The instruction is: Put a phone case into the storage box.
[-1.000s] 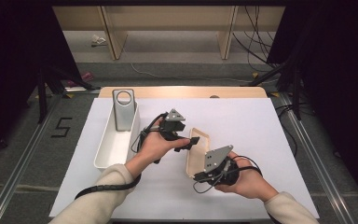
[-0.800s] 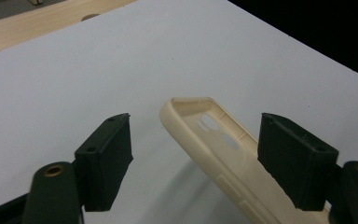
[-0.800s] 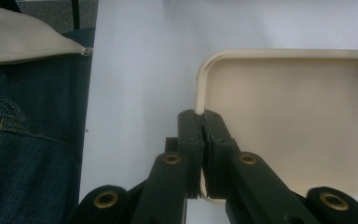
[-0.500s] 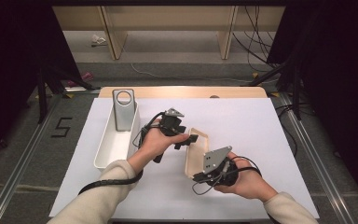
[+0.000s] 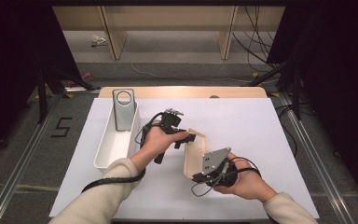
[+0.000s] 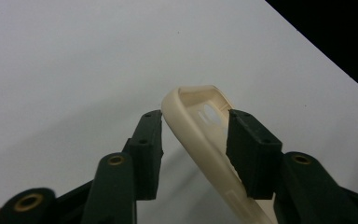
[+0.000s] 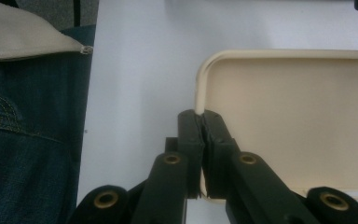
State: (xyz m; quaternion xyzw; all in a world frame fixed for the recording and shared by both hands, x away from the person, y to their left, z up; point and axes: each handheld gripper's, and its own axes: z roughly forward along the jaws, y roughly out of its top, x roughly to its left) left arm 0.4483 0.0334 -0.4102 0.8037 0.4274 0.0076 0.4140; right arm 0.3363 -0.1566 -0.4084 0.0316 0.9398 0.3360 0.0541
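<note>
A cream phone case (image 5: 192, 154) stands on edge above the white table, held up between my two grippers. My right gripper (image 5: 197, 177) is shut on the rim of its near end; in the right gripper view the pads (image 7: 189, 135) pinch the case's (image 7: 298, 121) thin edge. My left gripper (image 5: 189, 139) reaches in from the left at the far end. In the left gripper view the case's (image 6: 205, 149) rounded corner, with its camera hole, sits between the jaws of the left gripper (image 6: 194, 127). Those jaws have just been closing; a gap remains at the left pad (image 6: 149, 149).
A long white bin (image 5: 114, 144) lies at the left of the white table (image 5: 261, 135), with a grey metal stand (image 5: 123, 109) with a round hole upright in its far end. The person's jeans and sleeve (image 7: 23, 93) are at the table's near edge.
The left hand has shifted slightly right toward the case, and its jaws have narrowed around the case's far end. The right hand and the case have stayed put.
</note>
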